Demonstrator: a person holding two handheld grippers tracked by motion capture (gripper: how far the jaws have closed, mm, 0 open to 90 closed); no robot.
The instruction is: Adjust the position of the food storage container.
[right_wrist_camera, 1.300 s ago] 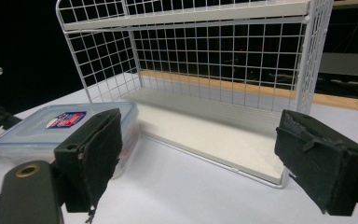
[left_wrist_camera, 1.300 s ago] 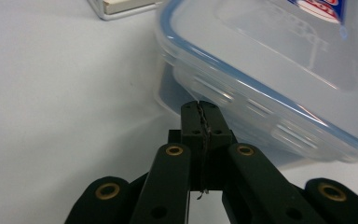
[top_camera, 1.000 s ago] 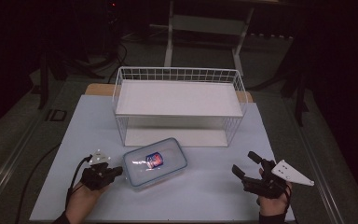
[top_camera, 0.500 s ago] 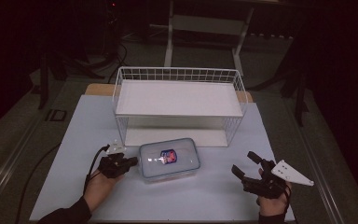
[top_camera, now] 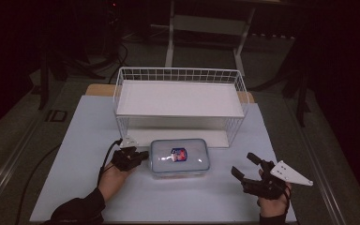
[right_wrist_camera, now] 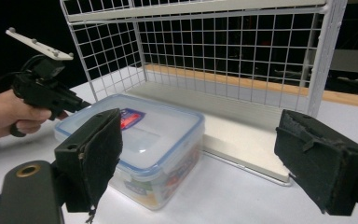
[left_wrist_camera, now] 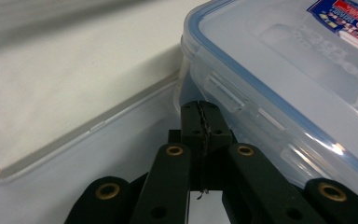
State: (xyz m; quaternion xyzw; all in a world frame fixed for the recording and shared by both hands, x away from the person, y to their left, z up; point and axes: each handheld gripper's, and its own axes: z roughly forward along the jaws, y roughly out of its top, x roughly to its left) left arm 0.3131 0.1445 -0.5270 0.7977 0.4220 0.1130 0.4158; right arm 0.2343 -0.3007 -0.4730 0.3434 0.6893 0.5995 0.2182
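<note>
White wire rack (top_camera: 180, 101) is seen at the table's far middle, on a pale mat (top_camera: 75, 140). Clear lidded food container (top_camera: 179, 158) is set just in front of the rack's base. Left gripper (top_camera: 140, 154), jaws pressed together, is placed against the container's left side. Right gripper (top_camera: 248, 164), jaws spread wide, is held well apart.
</note>
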